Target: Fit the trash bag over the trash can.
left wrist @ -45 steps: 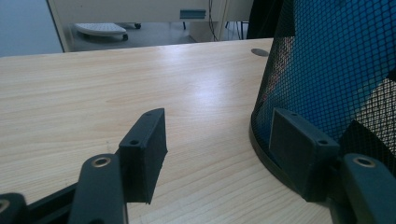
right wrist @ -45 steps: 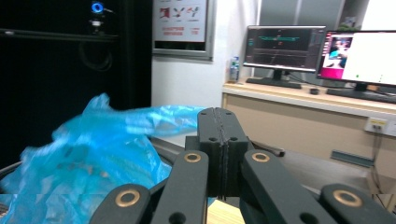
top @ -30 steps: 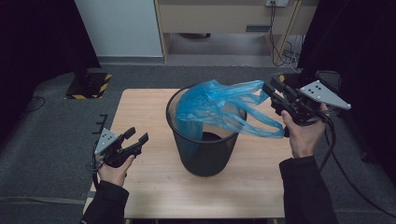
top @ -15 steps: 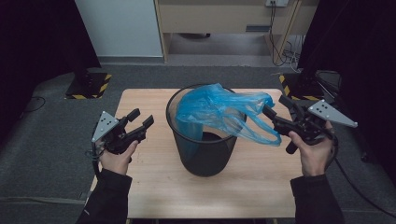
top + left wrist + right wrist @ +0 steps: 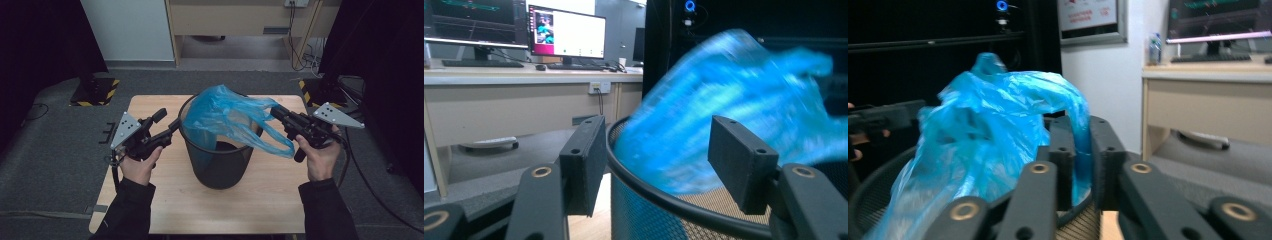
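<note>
From above we see the wooden counter (image 5: 150, 210) evenly lit, while the room falls to near black at 9 and 3 o'clock. In the left gripper view the blue bag (image 5: 744, 115) smears with motion blur; monitors (image 5: 566, 32) glare at 11 o'clock. The right gripper view looks soft overall.

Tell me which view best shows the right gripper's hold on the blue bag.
The right gripper view: the right gripper has its jaws pinched on a strip of the blue bag. The high view shows that grip small and far off; the left gripper view shows the bag blurred above the bin rim.
</note>
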Motion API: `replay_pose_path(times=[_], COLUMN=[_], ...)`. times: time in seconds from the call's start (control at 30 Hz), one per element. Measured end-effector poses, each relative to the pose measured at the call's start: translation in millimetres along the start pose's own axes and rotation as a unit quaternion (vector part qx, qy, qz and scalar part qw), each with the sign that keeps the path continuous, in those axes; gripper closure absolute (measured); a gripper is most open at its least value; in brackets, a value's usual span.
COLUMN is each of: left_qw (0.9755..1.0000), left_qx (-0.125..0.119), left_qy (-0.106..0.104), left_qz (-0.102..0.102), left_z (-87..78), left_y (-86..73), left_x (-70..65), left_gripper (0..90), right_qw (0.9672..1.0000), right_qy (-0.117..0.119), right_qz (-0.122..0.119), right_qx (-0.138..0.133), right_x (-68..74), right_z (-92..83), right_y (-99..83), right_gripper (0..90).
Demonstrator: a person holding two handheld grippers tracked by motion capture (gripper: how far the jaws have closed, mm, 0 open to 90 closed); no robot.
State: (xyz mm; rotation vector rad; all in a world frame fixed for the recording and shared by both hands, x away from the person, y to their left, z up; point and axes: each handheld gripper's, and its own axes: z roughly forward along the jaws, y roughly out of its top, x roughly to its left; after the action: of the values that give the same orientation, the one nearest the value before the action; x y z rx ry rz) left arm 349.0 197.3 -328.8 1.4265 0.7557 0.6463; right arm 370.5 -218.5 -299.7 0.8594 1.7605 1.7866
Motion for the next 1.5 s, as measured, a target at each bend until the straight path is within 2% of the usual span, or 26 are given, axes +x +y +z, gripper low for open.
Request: replay_pose_path(times=[0.23,0.47,0.6,0.7,0.87,1.03,1.07,1.23,1.5], left_qw=[0.9999,0.9998,0.9997,0.9998,0.9999,0.9996,0.9996,0.9989,0.9968], left_qx=[-0.002,-0.003,-0.005,-0.006,-0.010,-0.018,-0.019,-0.026,-0.040], left_qy=[-0.011,-0.017,-0.020,-0.019,-0.013,-0.019,-0.020,-0.038,-0.068], left_qz=[0.004,0.007,0.011,0.006,-0.002,-0.010,-0.011,-0.012,-0.007], left_z=[-3.8,-6.0,-7.1,-8.7,-12.9,-15.4,-15.4,-13.6,-3.2], left_y=[1.3,2.0,2.5,1.4,-1.2,-0.9,-0.5,4.9,23.8], left_x=[-7.0,-12.4,-14.9,-14.1,-10.3,-10.7,-11.7,-19.1,-35.6], left_gripper=[38.0,36.6,36.3,36.2,36.1,36.5,36.5,36.8,37.6], right_qw=[0.9973,0.9941,0.9914,0.9889,0.9866,0.9842,0.9843,0.9847,0.9852], right_qy=[0.054,0.089,0.108,0.121,0.135,0.147,0.145,0.145,0.138], right_qz=[-0.047,-0.060,-0.071,-0.080,-0.081,-0.085,-0.089,-0.085,-0.090], right_qx=[0.018,0.011,0.020,0.030,0.045,0.052,0.047,0.045,0.047], right_x=[37.9,64.3,77.7,86.9,96.2,104.9,106.3,107.7,106.7], right_z=[15.7,33.7,43.7,51.3,60.0,64.0,64.4,65.1,67.7], right_y=[7.2,6.5,4.6,-0.5,-11.9,-21.4,-22.7,-23.1,-23.3], right_gripper=[85.0,84.7,85.0,85.1,85.2,85.2,85.2,85.2,85.1])
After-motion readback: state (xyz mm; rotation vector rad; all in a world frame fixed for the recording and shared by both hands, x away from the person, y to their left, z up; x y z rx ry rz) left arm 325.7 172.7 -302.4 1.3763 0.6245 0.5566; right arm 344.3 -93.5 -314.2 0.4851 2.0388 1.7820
